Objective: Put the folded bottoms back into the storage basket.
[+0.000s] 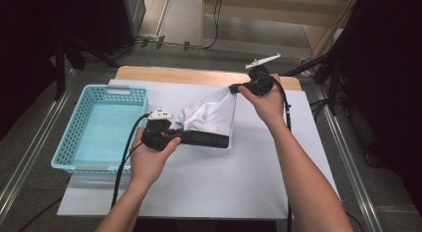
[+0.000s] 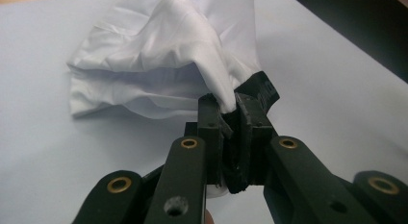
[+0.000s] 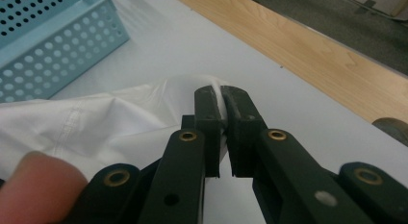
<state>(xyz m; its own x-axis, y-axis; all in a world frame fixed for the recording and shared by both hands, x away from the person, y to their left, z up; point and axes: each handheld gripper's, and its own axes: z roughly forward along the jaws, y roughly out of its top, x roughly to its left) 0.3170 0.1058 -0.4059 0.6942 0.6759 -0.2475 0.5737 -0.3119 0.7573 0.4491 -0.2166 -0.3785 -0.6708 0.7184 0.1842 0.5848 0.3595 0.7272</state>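
Note:
A white garment (image 1: 211, 115) with a black waistband (image 1: 209, 140) hangs stretched between both grippers above the white table cover (image 1: 224, 182). My left gripper (image 1: 175, 135) is shut on the waistband end, and in the left gripper view white cloth (image 2: 159, 56) and the black band (image 2: 262, 87) are pinched between the jaws (image 2: 231, 113). My right gripper (image 1: 234, 88) is shut on a far corner of the garment; the right gripper view has white fabric (image 3: 96, 123) squeezed between its jaws (image 3: 223, 101).
A light blue perforated basket (image 1: 79, 122) stands at the table's left, close to my left hand. A wooden table edge (image 1: 199, 75) runs along the back. Dark stands and cables surround the table.

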